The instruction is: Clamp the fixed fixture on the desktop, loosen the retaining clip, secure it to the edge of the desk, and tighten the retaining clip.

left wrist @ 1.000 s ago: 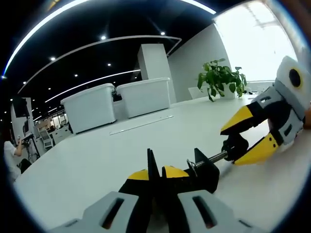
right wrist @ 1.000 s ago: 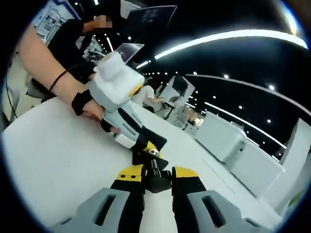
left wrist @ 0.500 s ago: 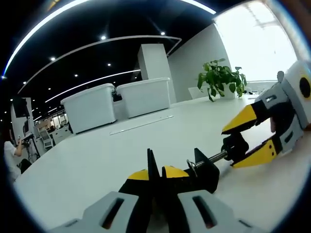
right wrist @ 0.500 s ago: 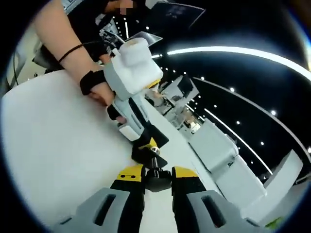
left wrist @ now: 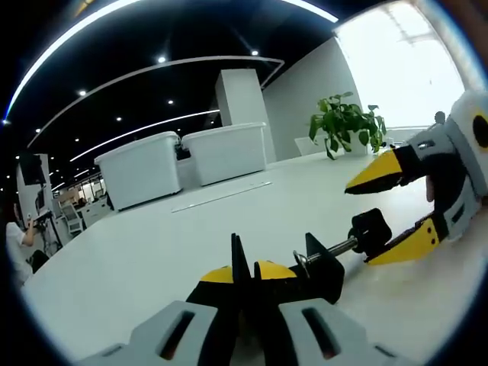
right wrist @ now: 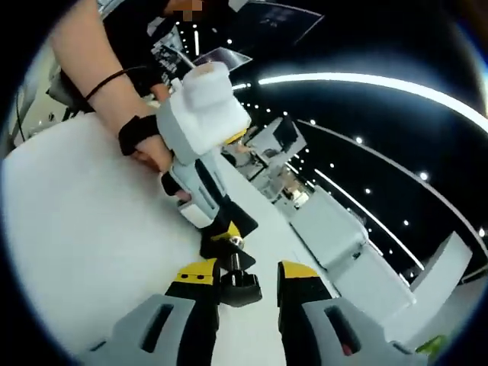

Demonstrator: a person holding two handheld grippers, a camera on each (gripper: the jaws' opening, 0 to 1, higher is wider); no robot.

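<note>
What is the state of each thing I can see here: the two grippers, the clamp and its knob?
left gripper: shut on the clamp's frame.
right gripper: open, jaws on either side of the knob, apart from it.
clamp: lying on the white table, held by the left gripper.
knob: at the end of the screw, not gripped.

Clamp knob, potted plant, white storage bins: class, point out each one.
clamp knob [left wrist: 370, 226], left gripper view, black round face.
potted plant [left wrist: 345, 120], left gripper view, leaves.
white storage bins [left wrist: 145, 170], left gripper view, nearer bin's front.
</note>
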